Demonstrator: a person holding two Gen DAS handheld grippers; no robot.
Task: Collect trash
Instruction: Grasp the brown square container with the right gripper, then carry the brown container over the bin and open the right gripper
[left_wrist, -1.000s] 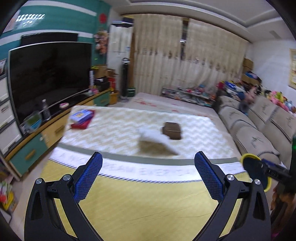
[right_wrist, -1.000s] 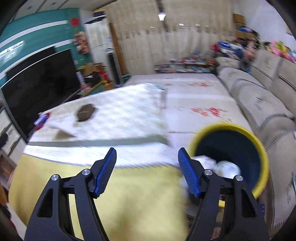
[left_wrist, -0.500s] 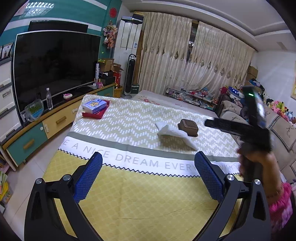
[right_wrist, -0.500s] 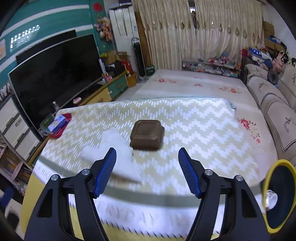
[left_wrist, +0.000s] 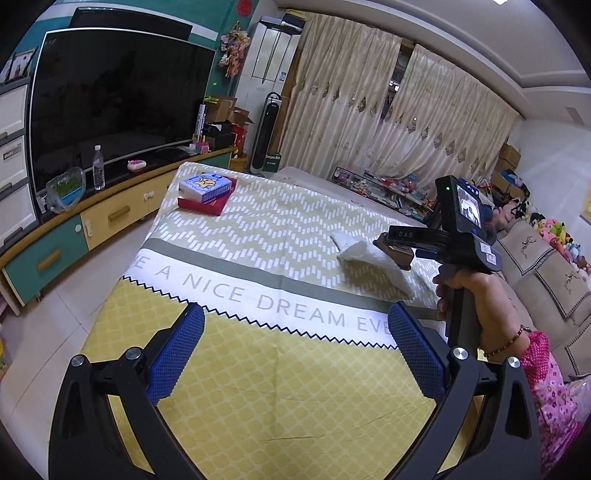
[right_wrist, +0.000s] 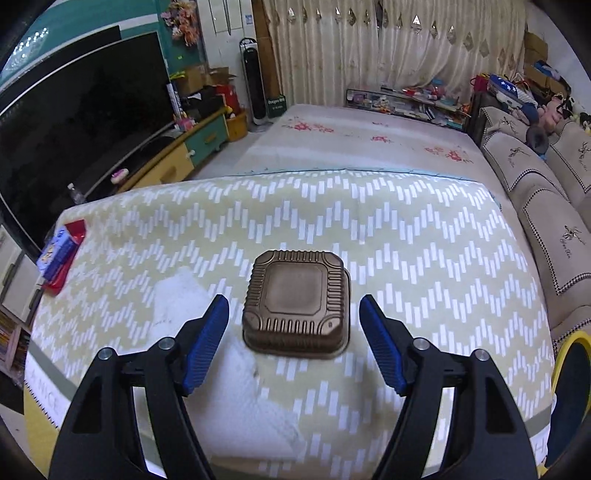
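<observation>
The brown tray (right_wrist: 295, 301) and a white tissue (right_wrist: 184, 295) lie mid-bed (right_wrist: 424, 240), uncollected. The right gripper (right_wrist: 293, 341) hovers at the tray, fingers apart and widening, not touching it. The left gripper (left_wrist: 295, 354) waits near the bed's foot, fingers apart, empty. The bin (right_wrist: 570, 373) stands beside the bed's right edge.

On the bed (right_wrist: 424, 236), an upturned ribbed tray (right_wrist: 297, 301) lies mid-spread with a towel (right_wrist: 229, 369) touching its left and near side. A boxed stack (right_wrist: 61, 254) sits at the bed's far left edge. The TV cabinet (left_wrist: 110, 210) runs left of the bed, a sofa (right_wrist: 546, 192) along its right, and a bin (right_wrist: 570, 387) at the near right corner.
</observation>
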